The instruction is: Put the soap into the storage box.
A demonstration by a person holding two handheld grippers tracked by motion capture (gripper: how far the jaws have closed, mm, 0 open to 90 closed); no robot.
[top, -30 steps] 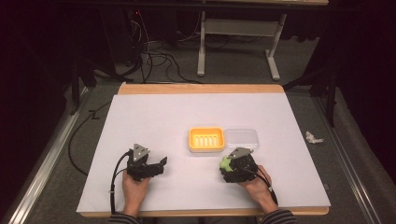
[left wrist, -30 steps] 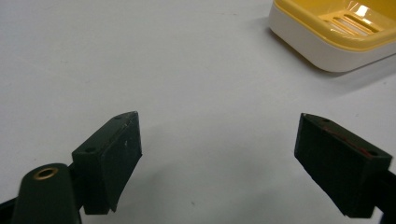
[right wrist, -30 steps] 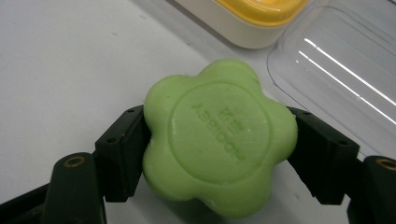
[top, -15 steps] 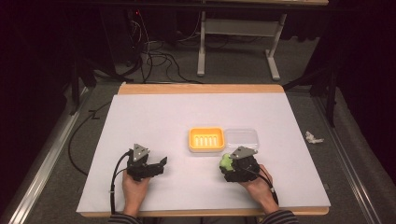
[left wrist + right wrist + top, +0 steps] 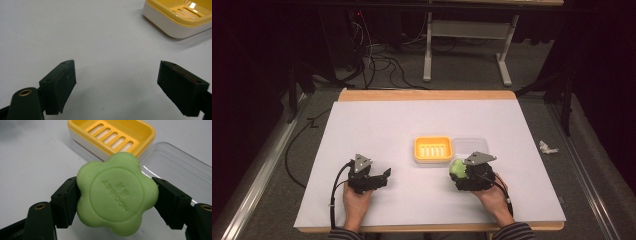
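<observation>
A green flower-shaped soap (image 5: 117, 198) is clamped between the jaws of my right gripper (image 5: 458, 172), just short of the yellow soap dish (image 5: 432, 148) with its slotted insert (image 5: 112, 138). The same soap (image 5: 457, 168) shows as a green patch at the gripper's front in the high view. A clear plastic lid (image 5: 470, 146) lies flat to the right of the dish. My left gripper (image 5: 386, 174) rests at the table's lower left, jaws wide apart over bare white surface, with the dish (image 5: 181, 18) ahead to its right.
The white table top (image 5: 382, 125) has a wooden rim at the far edge. A crumpled white scrap (image 5: 547, 147) lies on the floor off the table's right side. Cables and a desk frame stand beyond the table.
</observation>
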